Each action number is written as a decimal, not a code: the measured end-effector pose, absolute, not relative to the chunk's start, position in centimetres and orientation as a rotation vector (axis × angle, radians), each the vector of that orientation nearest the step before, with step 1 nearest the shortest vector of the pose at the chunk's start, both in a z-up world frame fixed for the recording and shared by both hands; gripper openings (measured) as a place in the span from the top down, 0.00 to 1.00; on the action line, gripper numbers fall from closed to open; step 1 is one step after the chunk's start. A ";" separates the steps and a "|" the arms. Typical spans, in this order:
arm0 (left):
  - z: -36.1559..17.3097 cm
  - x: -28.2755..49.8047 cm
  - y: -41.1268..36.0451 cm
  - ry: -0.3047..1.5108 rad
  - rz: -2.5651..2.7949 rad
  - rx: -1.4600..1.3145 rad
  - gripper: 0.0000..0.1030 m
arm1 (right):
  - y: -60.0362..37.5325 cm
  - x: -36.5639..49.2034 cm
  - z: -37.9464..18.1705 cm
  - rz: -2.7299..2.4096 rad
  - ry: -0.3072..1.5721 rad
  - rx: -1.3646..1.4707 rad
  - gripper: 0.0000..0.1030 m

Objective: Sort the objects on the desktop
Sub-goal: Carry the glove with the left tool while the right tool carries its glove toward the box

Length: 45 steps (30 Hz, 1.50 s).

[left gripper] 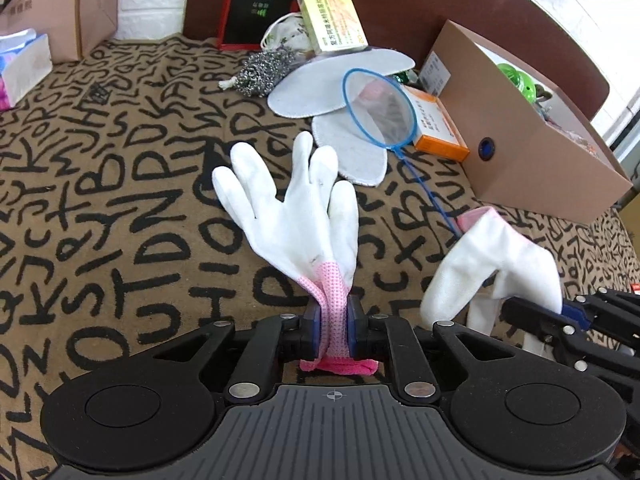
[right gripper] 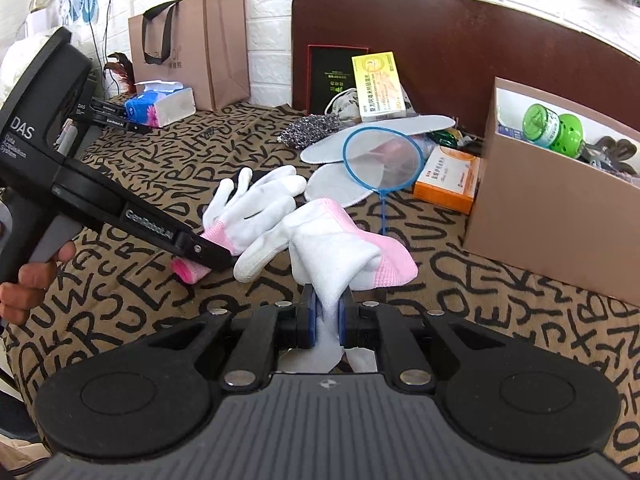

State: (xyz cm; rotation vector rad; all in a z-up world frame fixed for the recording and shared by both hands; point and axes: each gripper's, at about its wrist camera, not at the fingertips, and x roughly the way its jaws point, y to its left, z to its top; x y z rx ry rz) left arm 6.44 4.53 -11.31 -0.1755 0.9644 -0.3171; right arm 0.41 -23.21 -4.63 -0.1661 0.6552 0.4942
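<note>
My left gripper (left gripper: 334, 322) is shut on the pink cuff of a white glove (left gripper: 292, 208), whose fingers spread forward above the lettered cloth. It also shows in the right wrist view (right gripper: 218, 250) with its glove (right gripper: 252, 210). My right gripper (right gripper: 328, 316) is shut on the finger end of a second white glove (right gripper: 340, 240), whose pink cuff hangs forward. That second glove (left gripper: 500, 268) and my right gripper (left gripper: 532, 312) appear at the right of the left wrist view. The two gloves hang close together, side by side.
A brown open cardboard box (right gripper: 560, 220) with green bottles stands at right. Ahead lie a blue hand net (right gripper: 382, 160), grey insoles (right gripper: 340, 180), an orange box (right gripper: 448, 180), a steel scourer (right gripper: 310, 128), a yellow box (right gripper: 380, 86). A tissue pack (right gripper: 160, 108) and paper bag (right gripper: 192, 48) stand far left.
</note>
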 end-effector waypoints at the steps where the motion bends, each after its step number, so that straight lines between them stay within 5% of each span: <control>1: -11.3 6.4 4.6 0.963 -0.318 -0.177 0.69 | -23.3 0.3 -4.6 0.489 0.656 -0.163 0.88; 4: -11.3 6.2 4.7 0.951 -0.327 -0.176 0.61 | -23.5 0.0 -4.5 0.482 0.657 -0.156 0.88; 8: -10.9 6.1 4.4 0.918 -0.305 -0.125 0.32 | -23.4 0.3 -5.2 0.473 0.689 -0.162 0.87; 12: -10.5 6.9 4.5 0.904 -0.298 -0.128 0.23 | -23.1 0.7 -5.8 0.461 0.715 -0.166 0.83; 14: -10.6 7.4 4.4 0.909 -0.295 -0.133 0.20 | -23.1 0.7 -6.0 0.456 0.718 -0.165 0.75; 16: -10.8 8.1 4.0 0.924 -0.290 -0.129 0.20 | -23.1 0.8 -6.2 0.442 0.722 -0.157 0.45; 17: -11.0 8.4 3.8 0.933 -0.293 -0.124 0.20 | -23.1 0.8 -6.3 0.430 0.720 -0.160 0.42; 20: -11.2 8.8 3.2 0.944 -0.301 -0.104 0.24 | -23.1 0.9 -6.1 0.418 0.705 -0.158 0.43; 23: -11.6 9.2 2.6 0.965 -0.285 -0.070 0.42 | -23.2 1.0 -5.8 0.409 0.688 -0.145 0.43; 27: -11.3 9.1 2.5 0.980 -0.289 -0.069 0.90 | -22.9 1.5 -6.1 0.407 0.696 -0.153 0.51; 31: -10.8 8.4 1.9 0.988 -0.313 -0.068 0.93 | -22.9 1.7 -6.2 0.424 0.701 -0.130 0.89; 45: -3.0 7.0 -6.6 0.837 -0.537 0.021 0.92 | -27.5 0.3 0.2 0.410 0.482 -0.075 0.93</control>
